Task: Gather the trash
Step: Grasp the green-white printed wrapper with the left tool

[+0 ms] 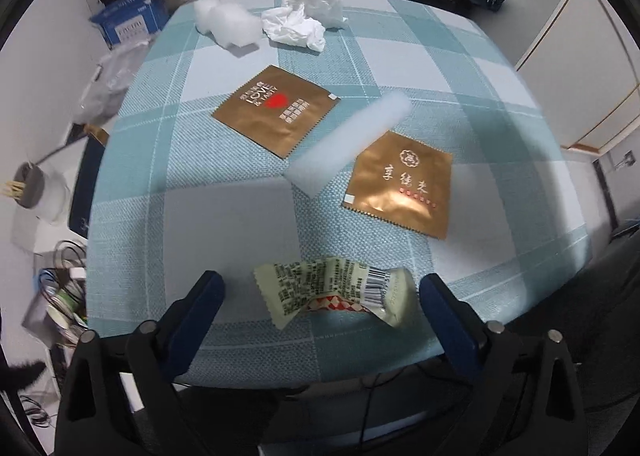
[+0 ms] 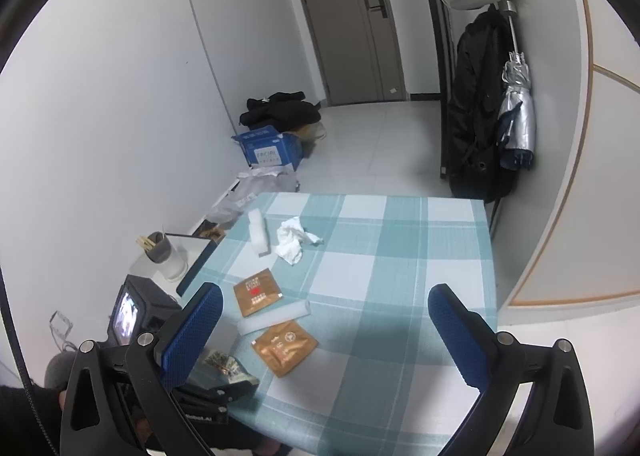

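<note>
The left tool [image 1: 320, 296] is standing released, its two blue fingers [image 1: 200, 312] straddling the crumpled cream snack wrapper [image 1: 332, 292] at the lower centre of the left wrist view, with neither pad pressing on it. The wrapper is lying on the checked tabletop [image 1: 460, 67] near its front edge.

Risks from this position:
- The wrapper is thin and lying low; the pads are likely sliding over it or catching the cloth instead.
- A sideways nudge is likely pushing it over the near edge.

The right tool [image 2: 324, 332] is also hanging released, holding nothing, above the lower centre of its view.

Remaining trash is lying further up the frame: two gold sachets [image 1: 276, 107] [image 1: 400, 183], a white foam strip [image 1: 348, 143] between them, and crumpled tissue [image 1: 304, 15].
</note>
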`<state>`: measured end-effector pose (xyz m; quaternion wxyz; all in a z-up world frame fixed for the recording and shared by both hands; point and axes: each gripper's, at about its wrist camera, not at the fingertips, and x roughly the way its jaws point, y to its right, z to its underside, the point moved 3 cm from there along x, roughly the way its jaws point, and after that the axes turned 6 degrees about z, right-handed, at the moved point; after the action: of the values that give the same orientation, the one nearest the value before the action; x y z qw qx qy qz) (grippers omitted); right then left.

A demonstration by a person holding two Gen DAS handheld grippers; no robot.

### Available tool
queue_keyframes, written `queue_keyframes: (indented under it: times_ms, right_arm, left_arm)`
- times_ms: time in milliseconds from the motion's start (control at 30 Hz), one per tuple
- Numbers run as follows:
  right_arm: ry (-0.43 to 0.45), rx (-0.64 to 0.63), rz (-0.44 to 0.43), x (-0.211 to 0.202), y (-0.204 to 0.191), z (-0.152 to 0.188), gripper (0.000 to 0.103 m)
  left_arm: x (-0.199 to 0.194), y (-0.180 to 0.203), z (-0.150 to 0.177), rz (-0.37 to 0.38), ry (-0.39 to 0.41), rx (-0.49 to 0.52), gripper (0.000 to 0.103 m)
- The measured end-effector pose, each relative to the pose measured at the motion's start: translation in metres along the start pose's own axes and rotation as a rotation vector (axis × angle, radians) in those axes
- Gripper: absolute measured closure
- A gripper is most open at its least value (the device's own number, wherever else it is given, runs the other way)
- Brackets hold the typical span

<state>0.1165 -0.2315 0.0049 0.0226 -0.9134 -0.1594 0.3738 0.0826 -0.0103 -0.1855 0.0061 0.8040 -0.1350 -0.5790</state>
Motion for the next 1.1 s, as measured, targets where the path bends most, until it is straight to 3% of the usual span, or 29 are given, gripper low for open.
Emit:
queue_keyframes:
  times_ms: [133,167,233,433,467,500,667,733,800,1100]
  right_arm:
    - [-0.003,-0.006,0.004,0.000,-0.001,0.002,0.000]
    - [-0.005,-0.008,0.006,0.000,0.000,0.003,0.000]
    - [-0.005,-0.013,0.009,0.001,-0.001,0.003,0.000]
    - [-0.015,-0.026,0.020,0.004,-0.003,0.005,0.000]
    - [-0.017,-0.030,0.022,0.004,-0.004,0.006,0.000]
    - [-0.019,-0.033,0.025,0.005,-0.004,0.006,0.000]
    - [-0.051,-0.044,0.020,0.011,-0.007,0.010,0.000]
    - [-0.069,-0.045,0.022,0.015,-0.007,0.013,0.000]
    - [-0.084,-0.044,0.031,0.018,-0.006,0.015,0.000]
    - [-0.107,-0.054,0.057,0.025,-0.009,0.020,0.000]
  left_arm:
    - [-0.004,-0.001,0.003,-0.068,0.016,0.040,0.030]
    - [-0.006,-0.001,0.003,-0.064,0.019,0.036,0.031]
    - [-0.009,-0.002,0.003,-0.066,0.029,0.034,0.043]
    - [-0.013,-0.006,0.004,-0.045,0.036,0.015,0.051]
    - [-0.014,-0.007,0.003,-0.040,0.038,0.010,0.056]
    - [-0.013,-0.002,0.001,-0.060,0.045,0.012,0.077]
    - [-0.015,-0.007,0.001,-0.038,0.050,-0.001,0.080]
    - [-0.014,-0.009,-0.002,-0.044,0.051,-0.002,0.091]
    - [-0.016,-0.014,-0.002,-0.038,0.050,-0.019,0.095]
    - [-0.011,-0.029,-0.023,0.048,0.075,-0.154,0.098]
